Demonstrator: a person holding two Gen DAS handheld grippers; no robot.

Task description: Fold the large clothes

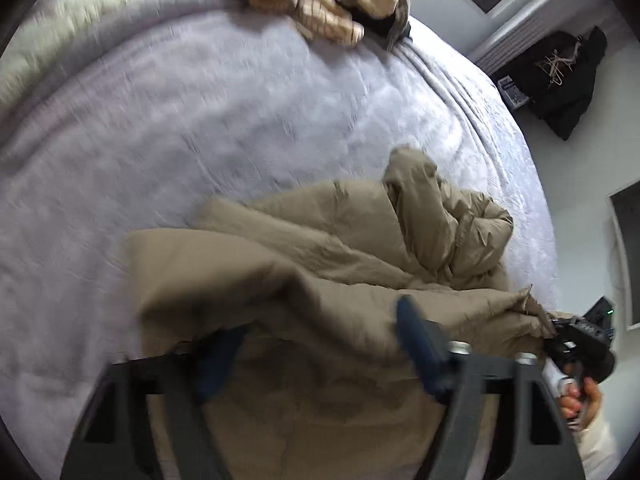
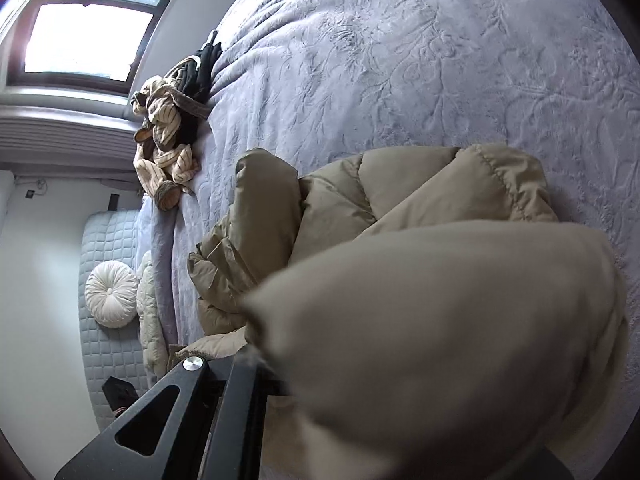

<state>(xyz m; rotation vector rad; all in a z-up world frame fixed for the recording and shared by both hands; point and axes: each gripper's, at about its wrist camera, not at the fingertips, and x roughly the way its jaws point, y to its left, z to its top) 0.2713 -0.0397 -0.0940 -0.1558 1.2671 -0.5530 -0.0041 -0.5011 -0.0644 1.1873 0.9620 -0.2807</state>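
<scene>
One puffy tan jacket [image 1: 320,264], crumpled

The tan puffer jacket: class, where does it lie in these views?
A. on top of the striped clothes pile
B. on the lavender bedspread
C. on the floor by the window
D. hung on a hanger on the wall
B: the tan puffer jacket lies bunched on the lavender bedspread, apart from the striped clothes pile at the bed's far edge.

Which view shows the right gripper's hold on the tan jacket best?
The left wrist view: the right gripper pinches the tan jacket at its edge. In the right wrist view, jacket fabric drapes over the fingers and hides the grip.
</scene>
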